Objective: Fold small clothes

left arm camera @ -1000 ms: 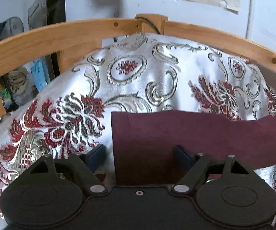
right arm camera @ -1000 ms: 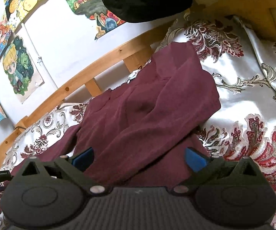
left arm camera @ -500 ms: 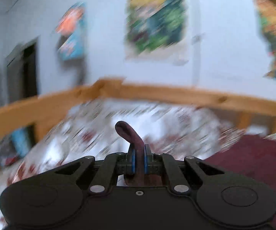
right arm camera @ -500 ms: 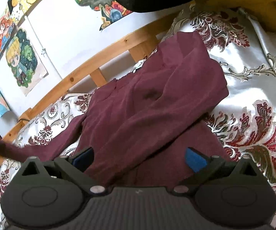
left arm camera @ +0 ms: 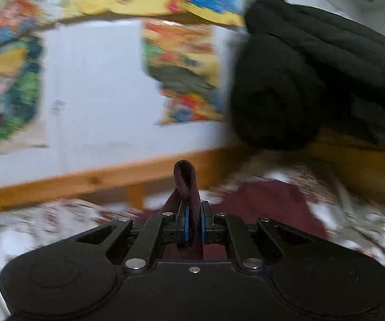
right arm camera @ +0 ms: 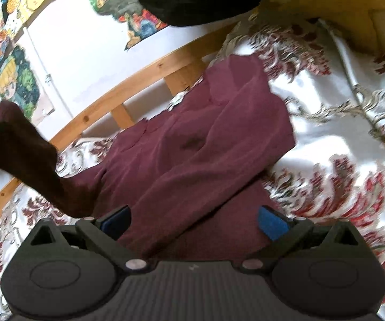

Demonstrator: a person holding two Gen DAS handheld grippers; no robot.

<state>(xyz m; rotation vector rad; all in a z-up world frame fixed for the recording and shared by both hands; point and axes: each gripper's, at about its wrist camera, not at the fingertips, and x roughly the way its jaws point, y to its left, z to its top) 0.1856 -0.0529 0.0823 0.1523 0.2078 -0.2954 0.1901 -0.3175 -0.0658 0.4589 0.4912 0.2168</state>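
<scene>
A maroon shirt (right arm camera: 192,144) lies on the floral satin bedspread (right arm camera: 339,139), one sleeve folded across its body. My left gripper (left arm camera: 194,223) is shut on the end of the other sleeve (left arm camera: 185,179), a loop of cloth sticking up between its blue pads. In the right wrist view that sleeve (right arm camera: 24,157) rises off the bed at the left, and the left gripper itself stays out of frame. Just above the shirt's near hem, my right gripper (right arm camera: 192,220) is open with nothing between its fingers.
A wooden bed rail (right arm camera: 128,88) runs behind the shirt, with cartoon posters (right arm camera: 13,77) on the white wall. A dark bulky garment (left arm camera: 312,80) hangs over the bed's far right corner. The left wrist view is motion-blurred.
The left gripper shut on the sleeve end, lifted it and swung it round toward the shirt's body; its view now faces the posters. The right gripper stayed put, open.
</scene>
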